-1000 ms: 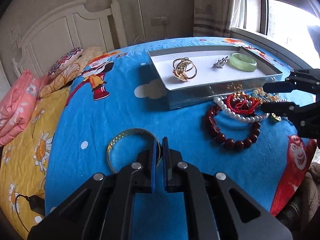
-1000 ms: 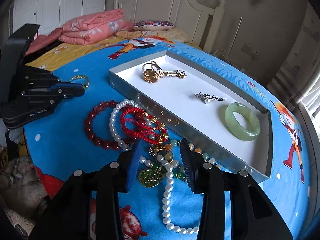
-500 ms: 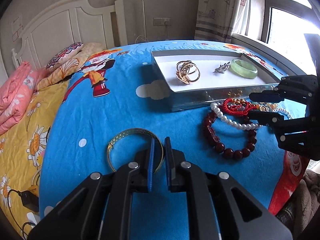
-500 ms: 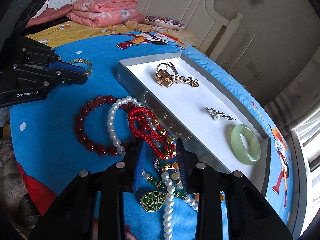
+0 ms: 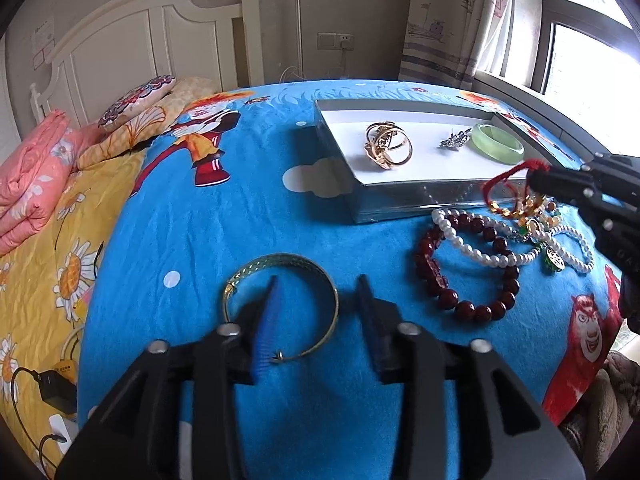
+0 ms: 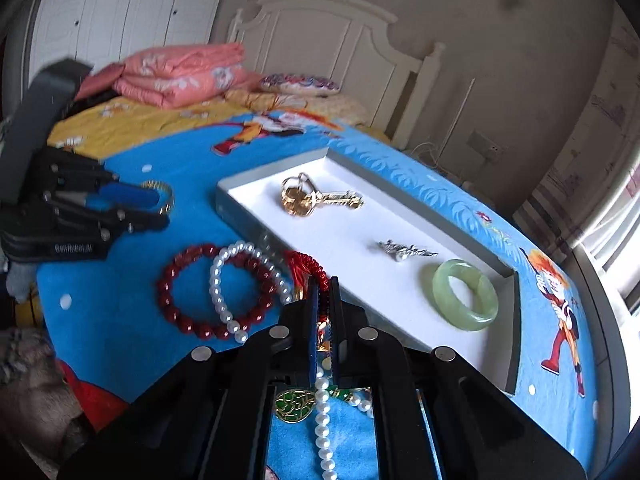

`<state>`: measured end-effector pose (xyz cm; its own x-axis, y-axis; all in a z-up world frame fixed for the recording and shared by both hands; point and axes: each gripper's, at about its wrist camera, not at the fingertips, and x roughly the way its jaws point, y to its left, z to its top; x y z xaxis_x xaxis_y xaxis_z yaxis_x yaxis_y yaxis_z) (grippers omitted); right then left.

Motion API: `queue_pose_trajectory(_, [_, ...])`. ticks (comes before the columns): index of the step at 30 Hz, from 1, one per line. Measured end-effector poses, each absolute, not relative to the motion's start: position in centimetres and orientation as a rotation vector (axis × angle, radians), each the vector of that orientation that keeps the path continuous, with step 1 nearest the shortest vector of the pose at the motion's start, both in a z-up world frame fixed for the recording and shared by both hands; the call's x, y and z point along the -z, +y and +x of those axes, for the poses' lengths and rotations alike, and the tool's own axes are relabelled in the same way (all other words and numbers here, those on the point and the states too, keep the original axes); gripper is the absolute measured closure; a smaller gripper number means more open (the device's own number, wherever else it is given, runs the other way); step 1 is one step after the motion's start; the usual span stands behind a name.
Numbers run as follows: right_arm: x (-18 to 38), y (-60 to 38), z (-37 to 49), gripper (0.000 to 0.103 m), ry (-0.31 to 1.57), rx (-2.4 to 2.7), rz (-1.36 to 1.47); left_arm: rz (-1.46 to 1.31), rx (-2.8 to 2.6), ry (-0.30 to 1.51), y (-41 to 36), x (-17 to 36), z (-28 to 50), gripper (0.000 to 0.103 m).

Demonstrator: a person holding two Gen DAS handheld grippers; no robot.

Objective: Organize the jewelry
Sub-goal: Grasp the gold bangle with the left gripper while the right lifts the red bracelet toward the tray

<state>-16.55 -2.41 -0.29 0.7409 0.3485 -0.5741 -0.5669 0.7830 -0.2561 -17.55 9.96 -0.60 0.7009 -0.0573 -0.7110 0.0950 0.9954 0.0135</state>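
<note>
Your left wrist camera sits low over the near edge of the bed [image 5: 248, 216], looking along its gripper's fingers [image 5: 269, 320] down and across the blue cover toward the headboard [image 5: 132, 52] and window [image 5: 592, 60]. Your right wrist camera looks in from the window side (close in, slightly blurred) toward the headboard [image 6: 340, 40] and wardrobe [image 6: 120, 12]. Both views share the tray [image 5: 400, 204] [image 6: 224, 200] and the loose beads at its near edge, and each catches the other gripper at its margin.
</note>
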Motion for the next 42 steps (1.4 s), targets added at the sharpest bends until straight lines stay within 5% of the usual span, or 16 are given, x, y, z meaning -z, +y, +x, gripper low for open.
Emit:
queue_pose_trajectory(7, [-0.7,-4.0,-16.7,0.098,0.509,-0.499,-0.349,0.057,0.073,0.788,9.8,0.7,-17.6,0.054])
queue_pose_trajectory(9, [-0.8,-4.2,-16.8,0.098,0.507,-0.498,-0.338,0.064,0.071,0.776,9.6,0.7,-17.8,0.066])
queue_pose_trajectory(11, [-0.9,-4.4,-16.9,0.098,0.502,-0.492,-0.331,0.081,0.078,0.761,9.4,0.7,-18.0,0.098])
queue_pose_trajectory(42, [-3.0,-10.9,-14.8,0.098,0.441,-0.399,-0.149,0.305,0.083,0.627,1.1,-7.1,-12.5,0.098])
